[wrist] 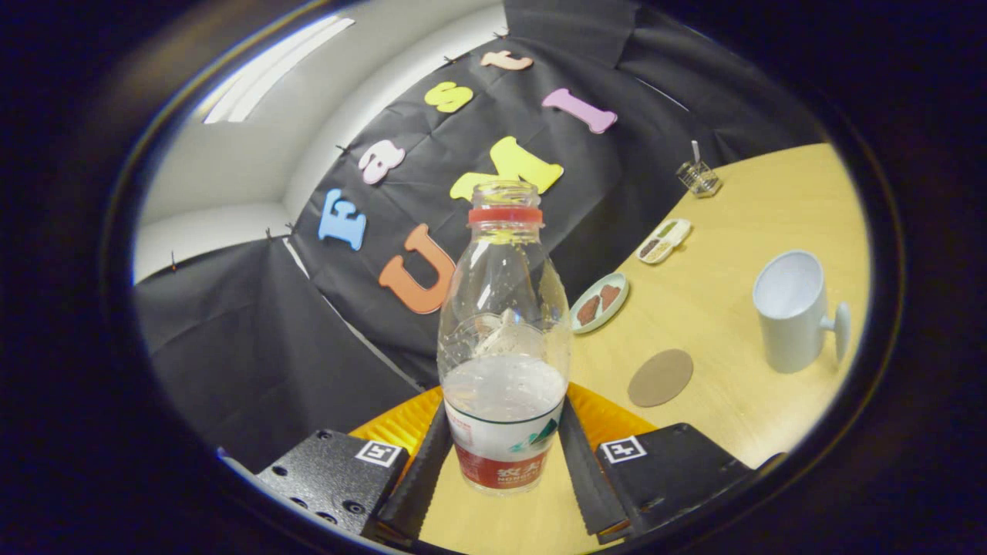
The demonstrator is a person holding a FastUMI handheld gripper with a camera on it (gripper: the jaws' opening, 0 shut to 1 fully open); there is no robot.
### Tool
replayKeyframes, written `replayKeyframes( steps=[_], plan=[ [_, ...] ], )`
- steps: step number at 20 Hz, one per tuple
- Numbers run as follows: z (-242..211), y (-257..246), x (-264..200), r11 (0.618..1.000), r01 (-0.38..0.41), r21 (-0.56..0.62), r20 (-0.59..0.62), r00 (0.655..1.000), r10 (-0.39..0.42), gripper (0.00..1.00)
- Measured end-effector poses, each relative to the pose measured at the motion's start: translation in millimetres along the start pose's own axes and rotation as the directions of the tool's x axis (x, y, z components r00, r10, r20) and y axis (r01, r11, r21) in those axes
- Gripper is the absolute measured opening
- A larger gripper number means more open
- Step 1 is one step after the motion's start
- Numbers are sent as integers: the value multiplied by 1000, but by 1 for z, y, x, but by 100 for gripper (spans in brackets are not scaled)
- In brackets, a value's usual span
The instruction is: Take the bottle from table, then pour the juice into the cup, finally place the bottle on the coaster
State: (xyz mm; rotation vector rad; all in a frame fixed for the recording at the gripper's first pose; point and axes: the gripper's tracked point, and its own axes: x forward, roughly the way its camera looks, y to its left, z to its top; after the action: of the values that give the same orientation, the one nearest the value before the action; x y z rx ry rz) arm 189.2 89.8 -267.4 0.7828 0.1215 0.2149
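Note:
A clear plastic bottle [503, 339] with a red neck ring, no cap and a red-and-white label stands upright between my fingers, lifted off the wooden table [740, 231]. It holds a little cloudy liquid. My gripper [505, 451] is shut on the bottle's lower part, both fingers pressing its sides. Beyond and to the right a round brown coaster [660, 377] lies flat on the table. Further right stands a white cup [792, 310] with its handle turned right, and it looks empty.
A small oval dish with brown pieces [599, 302] sits behind the coaster. A narrow divided dish [665, 240] lies further back, and a small wire basket [698, 178] stands near the black cloth wall. The view is tilted.

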Motion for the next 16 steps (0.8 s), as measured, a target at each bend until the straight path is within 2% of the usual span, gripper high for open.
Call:
replayKeyframes(
  steps=[3,6,10,16],
  plan=[
    [1,-5,5,998,0,70,4,1000,0,79],
    [2,-3,2,986,-32,165,20,999,29,78],
    [7,-11,-4,950,-41,309,53,998,26,78],
    [21,-11,-1,912,-45,408,71,997,18,78]
  ],
)
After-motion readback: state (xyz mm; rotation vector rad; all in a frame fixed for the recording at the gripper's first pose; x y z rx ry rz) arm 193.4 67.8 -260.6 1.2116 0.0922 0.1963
